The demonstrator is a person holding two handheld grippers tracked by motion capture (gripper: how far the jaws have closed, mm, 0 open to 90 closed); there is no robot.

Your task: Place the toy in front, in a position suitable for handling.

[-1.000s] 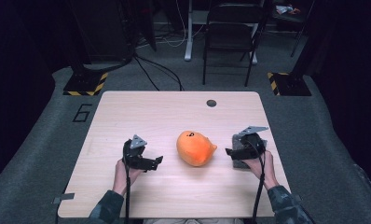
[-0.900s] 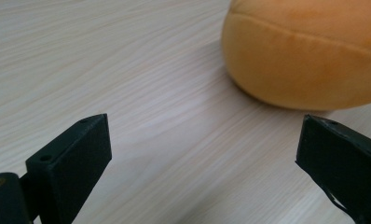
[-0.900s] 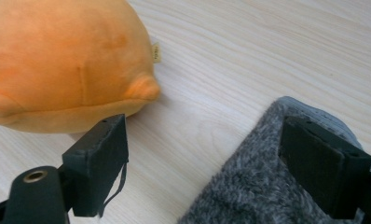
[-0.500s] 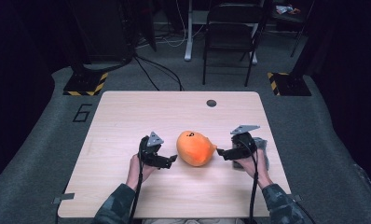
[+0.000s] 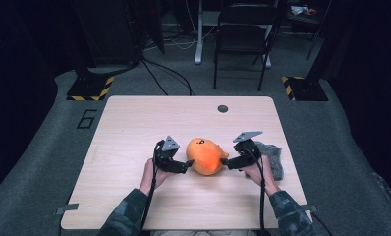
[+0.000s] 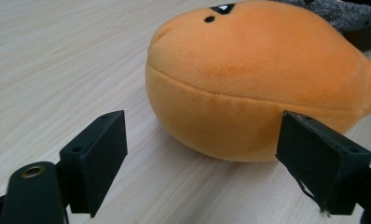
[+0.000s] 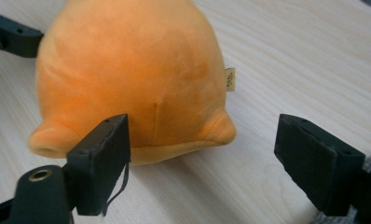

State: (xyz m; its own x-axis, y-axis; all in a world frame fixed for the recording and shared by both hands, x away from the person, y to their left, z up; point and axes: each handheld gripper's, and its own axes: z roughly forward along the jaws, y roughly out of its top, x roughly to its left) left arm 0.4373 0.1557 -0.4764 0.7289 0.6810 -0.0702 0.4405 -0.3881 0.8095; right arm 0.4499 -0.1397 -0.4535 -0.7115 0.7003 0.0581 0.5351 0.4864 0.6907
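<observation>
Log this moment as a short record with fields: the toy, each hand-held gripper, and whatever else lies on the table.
toy: orange plush toy, lying mid-table
left hand-held gripper: jaws open, at the toy's left side, not closed on it
right hand-held gripper: jaws open, at the toy's right side, not closed on it
other item: grey cloth, beside the right hand
surface: light wooden table
</observation>
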